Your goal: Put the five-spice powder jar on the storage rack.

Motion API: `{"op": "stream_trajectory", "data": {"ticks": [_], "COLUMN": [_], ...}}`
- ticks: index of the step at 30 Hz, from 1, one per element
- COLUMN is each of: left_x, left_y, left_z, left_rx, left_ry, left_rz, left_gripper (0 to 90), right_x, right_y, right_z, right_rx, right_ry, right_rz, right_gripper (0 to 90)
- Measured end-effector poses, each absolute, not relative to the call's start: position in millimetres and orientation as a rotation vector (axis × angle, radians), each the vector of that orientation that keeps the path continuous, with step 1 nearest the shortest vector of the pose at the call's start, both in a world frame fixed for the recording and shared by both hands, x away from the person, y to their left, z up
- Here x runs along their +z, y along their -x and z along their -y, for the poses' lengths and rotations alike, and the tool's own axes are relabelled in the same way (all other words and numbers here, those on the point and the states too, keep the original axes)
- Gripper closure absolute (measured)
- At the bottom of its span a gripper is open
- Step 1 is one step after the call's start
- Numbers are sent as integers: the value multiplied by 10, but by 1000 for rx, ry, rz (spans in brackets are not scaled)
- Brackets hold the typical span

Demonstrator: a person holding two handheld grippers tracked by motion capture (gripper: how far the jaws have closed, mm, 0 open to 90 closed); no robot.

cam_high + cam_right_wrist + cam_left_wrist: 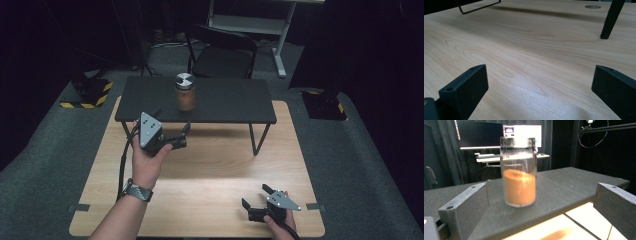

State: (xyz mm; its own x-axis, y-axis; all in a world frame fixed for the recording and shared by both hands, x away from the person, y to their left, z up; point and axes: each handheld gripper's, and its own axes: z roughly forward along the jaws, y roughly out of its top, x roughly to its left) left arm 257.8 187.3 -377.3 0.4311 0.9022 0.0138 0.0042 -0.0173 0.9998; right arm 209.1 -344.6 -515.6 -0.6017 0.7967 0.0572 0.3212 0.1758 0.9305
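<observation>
— Where's the jar (185, 92)?
— Upright on the black raised surface (225, 102), part filled with what looks like orange-brown powder.
— And the left gripper (181, 136)?
— Just short of the jar, jaws spread wide, not touching it.
— The right gripper (256, 200)?
— Well apart from the jar, low over the wooden surface (210, 165), jaws spread.

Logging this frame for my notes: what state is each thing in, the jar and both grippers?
jar: upright on the black raised shelf, lid on, about half full of orange-brown powder, untouched.
left gripper: open, raised, aimed at the jar.
right gripper: open, low over the wooden table, holding nothing.
</observation>
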Motion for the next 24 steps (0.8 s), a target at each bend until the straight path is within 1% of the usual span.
{"op": "stream_trajectory", "data": {"ticks": [3,8,16,17,24], "left_x": [-3903,-4021,-4282,-4374,-4576], "left_y": [-2430,-2265,-2010,-1953,-1820], "left_z": [-1998,-2074,-2257,-2317,-2433], "left_rx": [867,866,841,834,820], "left_ry": [-1391,-1379,-1407,-1421,-1456], "left_rz": [-856,-846,-819,-817,-812], "left_gripper": [5,5,5,5,5], "right_x": [-5155,-5153,-5148,-5147,-5148], "right_y": [-2090,-2091,-2086,-2086,-2085], "right_z": [3442,3440,3428,3426,3425], "right_rx": [1417,1415,1404,1402,1401], "right_ry": [-1051,-1049,-1039,-1036,-1027], "right_rz": [-2011,-2012,-2016,-2017,-2020], "right_gripper": [6,6,6,6,6]}}
